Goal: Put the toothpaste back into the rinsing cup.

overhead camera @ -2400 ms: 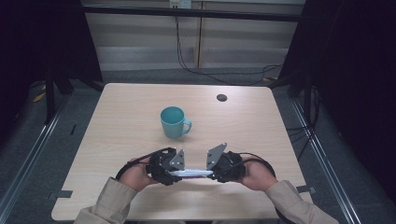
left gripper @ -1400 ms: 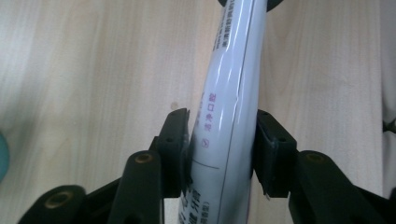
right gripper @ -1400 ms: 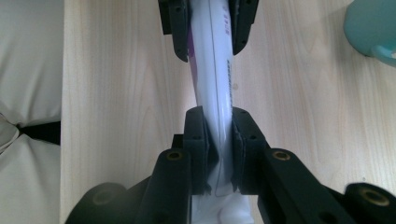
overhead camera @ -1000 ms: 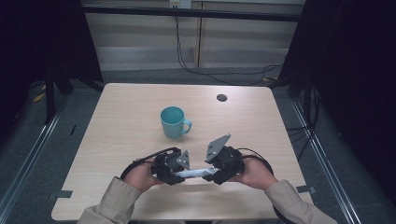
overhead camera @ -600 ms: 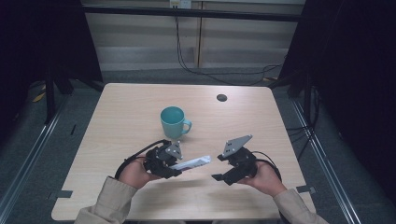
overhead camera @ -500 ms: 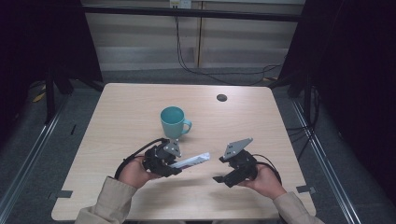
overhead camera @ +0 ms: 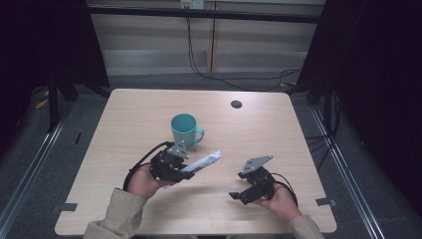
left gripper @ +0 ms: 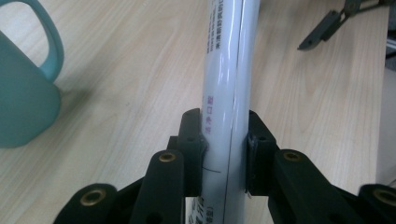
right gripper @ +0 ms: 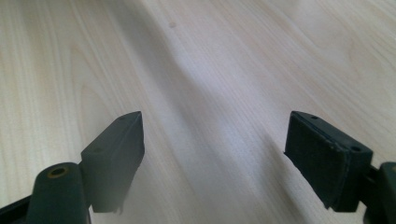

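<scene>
Two grippers over the table (overhead camera: 124, 114), one loaded, one free. Left gripper (overhead camera: 186, 168) clamped on a white tube (overhead camera: 204, 162), pads pressed flat against its sides near the lower end. Holds the tube off the table and slanted, free end pointing up and away toward the right, just in front of the teal mug (overhead camera: 185, 128) and clear of it. Seen from the left gripper view (left gripper: 226, 140): tube (left gripper: 231, 70) running straight out between the jaws, glossy, printed with small text, mug (left gripper: 23, 93) off to one side with the handle turned this way.

Right gripper (overhead camera: 240, 185) spread wide, gripping nothing, low over bare wood and well apart from the tube; same story up close (right gripper: 212, 144), both pads open above the grain.

Looks light, probably a soft plastic tube (cream or paste, by the look). Likely to give under pressure, so squeeze gently; too hard risks denting it or pushing the contents toward the cap. Slick skin as well, so expect some sliding along its length if tilted steeply. Best taken across the flat faces near the middle or the crimped end, not on the rounded edges.
</scene>
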The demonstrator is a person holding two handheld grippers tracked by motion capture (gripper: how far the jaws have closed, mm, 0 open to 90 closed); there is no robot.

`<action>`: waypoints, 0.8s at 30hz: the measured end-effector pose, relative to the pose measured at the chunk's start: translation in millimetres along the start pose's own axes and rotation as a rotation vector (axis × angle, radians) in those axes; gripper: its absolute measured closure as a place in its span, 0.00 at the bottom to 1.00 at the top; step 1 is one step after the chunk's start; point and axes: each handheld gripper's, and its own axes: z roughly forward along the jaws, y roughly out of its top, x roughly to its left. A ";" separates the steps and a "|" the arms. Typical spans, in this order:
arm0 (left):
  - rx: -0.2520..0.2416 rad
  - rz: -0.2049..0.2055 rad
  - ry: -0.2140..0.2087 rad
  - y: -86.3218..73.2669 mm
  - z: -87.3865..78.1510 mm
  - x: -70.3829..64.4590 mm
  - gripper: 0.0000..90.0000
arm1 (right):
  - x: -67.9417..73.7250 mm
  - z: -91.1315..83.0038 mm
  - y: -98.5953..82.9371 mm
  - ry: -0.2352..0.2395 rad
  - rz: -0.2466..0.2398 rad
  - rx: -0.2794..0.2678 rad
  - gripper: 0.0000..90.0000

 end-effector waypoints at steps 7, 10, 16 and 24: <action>-0.040 -0.031 0.023 -1.3 -4.8 4.5 0.82 | 2.6 4.8 -4.0 -0.027 -0.021 0.016 0.20; -0.071 -0.053 0.039 -2.8 -7.9 7.5 0.82 | 4.5 7.0 -5.0 -0.029 -0.033 0.011 0.19; -0.113 -0.091 0.068 -4.9 -12.5 13.0 0.82 | 4.2 8.8 -7.8 -0.043 -0.008 -0.005 0.19; -0.182 -0.150 0.111 -6.9 -20.4 20.5 0.82 | 5.0 12.2 -12.3 -0.060 -0.008 -0.015 0.17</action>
